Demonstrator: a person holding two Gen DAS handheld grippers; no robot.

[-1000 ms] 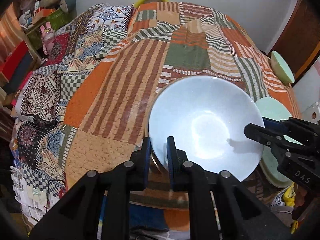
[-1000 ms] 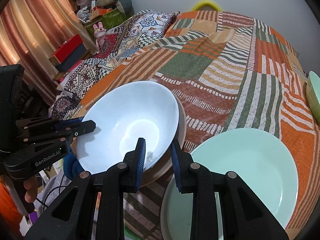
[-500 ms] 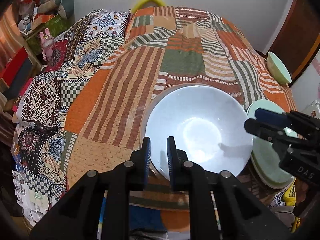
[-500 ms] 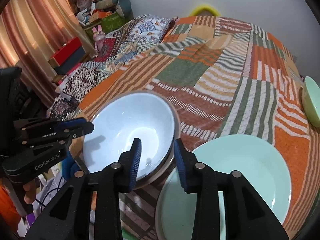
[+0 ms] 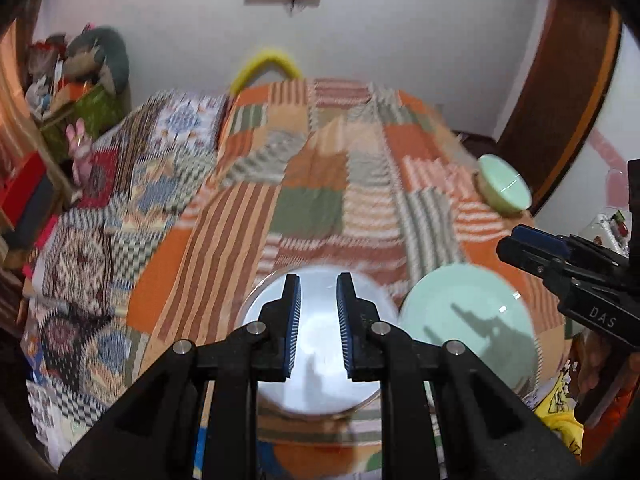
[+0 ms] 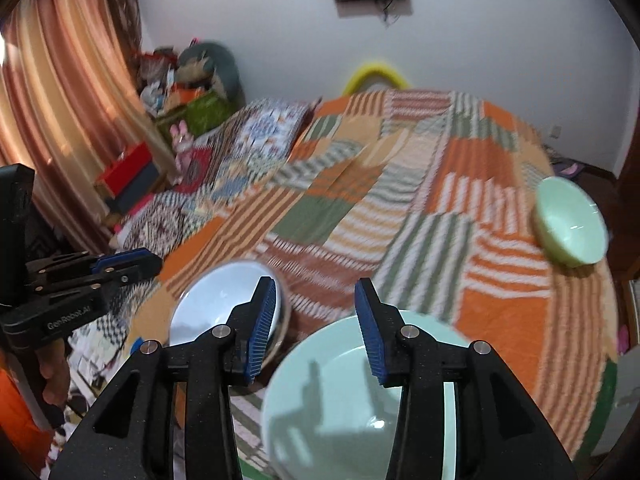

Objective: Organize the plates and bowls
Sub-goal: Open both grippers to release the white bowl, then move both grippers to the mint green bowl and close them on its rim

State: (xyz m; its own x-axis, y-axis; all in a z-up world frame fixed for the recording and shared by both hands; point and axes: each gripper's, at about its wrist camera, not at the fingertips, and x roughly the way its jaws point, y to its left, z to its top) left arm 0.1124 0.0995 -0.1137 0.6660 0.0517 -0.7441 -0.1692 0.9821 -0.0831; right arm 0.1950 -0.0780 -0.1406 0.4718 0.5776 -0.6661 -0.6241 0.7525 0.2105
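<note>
A pale blue bowl (image 5: pixel 316 364) rests in a metal-rimmed dish on the patchwork bedspread near the front edge; it also shows in the right wrist view (image 6: pixel 212 308). A mint green plate (image 5: pixel 472 320) lies just right of it and fills the lower right wrist view (image 6: pixel 340 396). A mint green bowl (image 5: pixel 504 184) sits far right on the bed (image 6: pixel 572 220). My left gripper (image 5: pixel 317 300) is open and empty above the blue bowl. My right gripper (image 6: pixel 316 308) is open and empty above the gap between bowl and plate.
The patchwork bedspread (image 5: pixel 312 184) covers the bed. A heap of boxes and soft toys (image 5: pixel 76 92) stands at the back left, with curtains (image 6: pixel 68 92) beside it. A yellow hoop (image 5: pixel 264 64) sits at the bed's far end. A wooden door frame (image 5: pixel 560 80) is at the right.
Both grippers let go of the blue bowl, opened and lifted away from it. The bowl now sits in the metal-rimmed dish. Both cameras tilted up toward the wall.
</note>
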